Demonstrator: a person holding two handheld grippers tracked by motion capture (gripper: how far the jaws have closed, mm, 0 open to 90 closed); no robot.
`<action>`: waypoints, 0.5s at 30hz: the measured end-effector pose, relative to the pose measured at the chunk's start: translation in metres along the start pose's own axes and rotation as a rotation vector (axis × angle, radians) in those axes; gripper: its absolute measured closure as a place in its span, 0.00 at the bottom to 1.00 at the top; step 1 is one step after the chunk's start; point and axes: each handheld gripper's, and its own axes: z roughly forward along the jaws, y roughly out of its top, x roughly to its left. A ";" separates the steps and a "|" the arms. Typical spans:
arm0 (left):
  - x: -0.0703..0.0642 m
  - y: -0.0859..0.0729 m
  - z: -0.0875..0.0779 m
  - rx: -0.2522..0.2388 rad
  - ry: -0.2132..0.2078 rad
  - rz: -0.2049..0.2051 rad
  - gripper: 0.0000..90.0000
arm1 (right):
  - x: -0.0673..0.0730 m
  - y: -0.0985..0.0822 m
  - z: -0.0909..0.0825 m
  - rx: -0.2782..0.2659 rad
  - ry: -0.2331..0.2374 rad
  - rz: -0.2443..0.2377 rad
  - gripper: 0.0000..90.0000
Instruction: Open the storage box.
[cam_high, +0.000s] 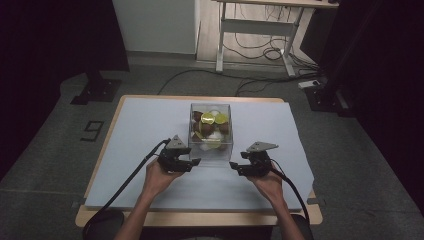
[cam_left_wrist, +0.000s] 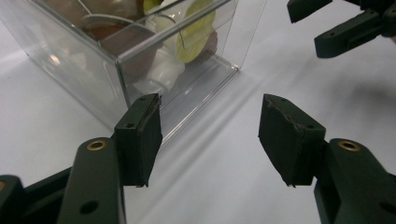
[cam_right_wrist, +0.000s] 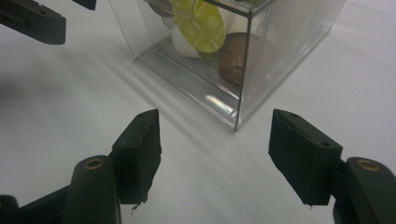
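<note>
Dim room, grey floor, cables (cam_high: 260, 50) trailing under a desk (cam_high: 280, 30) at 12 o'clock. Table (cam_high: 100, 220) covered by a pale sheet (cam_high: 150, 125). Clear box (cam_high: 211, 131) sits upright near the sheet's centre, open side up, roughly cube-shaped so no marked long axis; its near face is turned toward 6 o'clock. Inside: a loose heap of coffee pods (cam_high: 210, 127), brown, white and yellow-green lidded, tipped every which way. The yellow-green lid in the right gripper view carries faint embossed marks, too small to read; no other writing legible. Left gripper (cam_high: 194, 163) lies at about 7 o'clock of the box, jaws pointing toward 3 o'clock, spread apart with nothing between them; in its own view one pad stands just in front of the box's near corner, contact not clear. Right gripper (cam_high: 236, 167) at about 5 o'clock of the box, jaws pointing toward 9 o'clock, likewise spread and empty, box corner just beyond them. Both grippers rest low over the sheet, tips facing each other, well apart.
</note>
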 end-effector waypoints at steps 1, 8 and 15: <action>0.000 0.001 0.000 -0.002 -0.003 -0.001 0.43 | 0.000 0.000 0.001 -0.001 -0.001 -0.002 0.37; 0.001 0.002 0.005 -0.008 -0.018 -0.006 0.42 | 0.003 0.002 0.008 0.013 0.020 -0.030 0.30; 0.001 0.002 0.012 -0.003 -0.035 -0.003 0.39 | 0.005 0.003 0.019 0.066 0.001 -0.049 0.18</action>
